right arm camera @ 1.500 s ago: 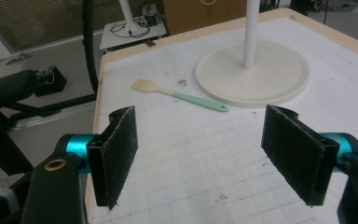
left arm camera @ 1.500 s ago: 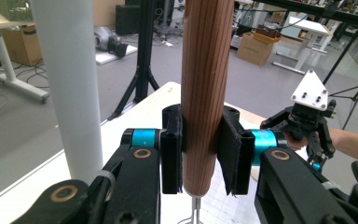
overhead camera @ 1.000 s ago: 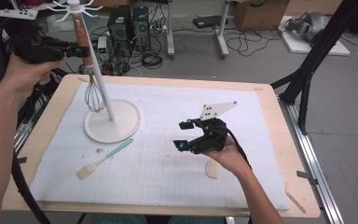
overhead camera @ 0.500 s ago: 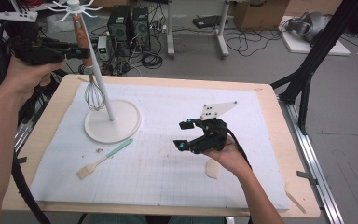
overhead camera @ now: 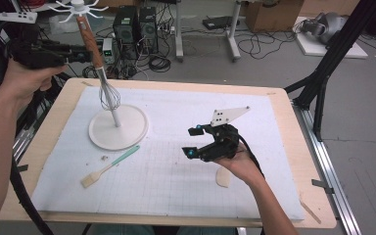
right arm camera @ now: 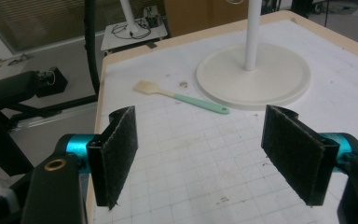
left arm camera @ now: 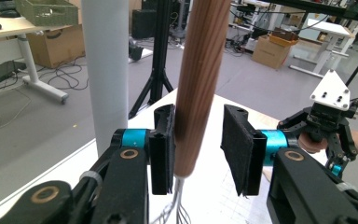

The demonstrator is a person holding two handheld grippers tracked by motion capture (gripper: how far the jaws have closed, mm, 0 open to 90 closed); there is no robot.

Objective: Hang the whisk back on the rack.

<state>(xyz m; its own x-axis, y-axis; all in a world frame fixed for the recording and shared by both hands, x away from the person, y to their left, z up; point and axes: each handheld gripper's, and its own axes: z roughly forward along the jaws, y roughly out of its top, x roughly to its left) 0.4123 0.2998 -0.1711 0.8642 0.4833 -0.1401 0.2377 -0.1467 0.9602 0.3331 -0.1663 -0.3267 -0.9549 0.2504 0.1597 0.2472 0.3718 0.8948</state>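
Note:
A whisk with a brown wooden handle point(overhead camera: 89, 41) and a wire head point(overhead camera: 108, 93) hangs slanted from the hook ring point(overhead camera: 78, 7) atop a white stand point(overhead camera: 119, 128). My left gripper point(overhead camera: 81, 54) reaches in level from the left, jaws on either side of the handle. In the left gripper view the handle point(left arm camera: 200, 84) lies against one pad point(left arm camera: 163, 149), with a gap to the other. These jaws have just been opening, so the left gripper point(left arm camera: 198, 149) is open. My right gripper point(overhead camera: 193, 142) hovers open over the white mat, with nothing between its pads point(right arm camera: 116, 154).
A mint-handled spatula point(overhead camera: 110, 166) lies on the mat in front of the stand's round base point(right arm camera: 254, 77). A small beige oval piece point(overhead camera: 223, 177) rests by the right hand. The stand's pole point(left arm camera: 105, 65) rises just beside the left jaws. Cables and equipment crowd the floor beyond the table.
Both hands and the whisk keep their places. The left jaws look slightly wider apart around the handle.

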